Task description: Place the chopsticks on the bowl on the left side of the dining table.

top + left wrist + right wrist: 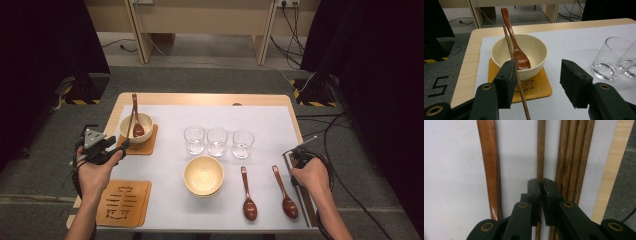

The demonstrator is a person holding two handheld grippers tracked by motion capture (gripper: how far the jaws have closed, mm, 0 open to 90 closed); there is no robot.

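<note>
The right tool [541,183] had its jaws pinched together on a single chopstick [540,150], which ran straight ahead of it along the white mat [270,112] covering the surface [200,98]. Just to the right of that tool's jaws lay a bundle of further chopsticks [574,152], side by side and touching one another, near the wooden edge of the surface. To the left of the jaws lay the handle of a brown wooden spoon [489,165], apart from the held chopstick. In the high view the right tool [298,155] sat at the far end of the chopsticks, with the nearer spoon [285,192] beside the hand that held it and a second spoon [247,195] beyond that.

The left tool [536,75] stood with its jaws wide apart and gripping nothing. A lone chopstick [515,72] ran just beside the inner face of its left jaw, whether touching I could not tell, and sloped up to lean on the rim of a cream bowl [534,50] straight ahead of the tool. A third spoon [517,50] rested in that bowl, handle pointing away. The bowl sat on an orange coaster [541,87]. Glasses [610,57] stood ahead and to the right of this tool. In the high view another cream bowl [203,175] and a second coaster [123,202] lay nearer the person.
</note>
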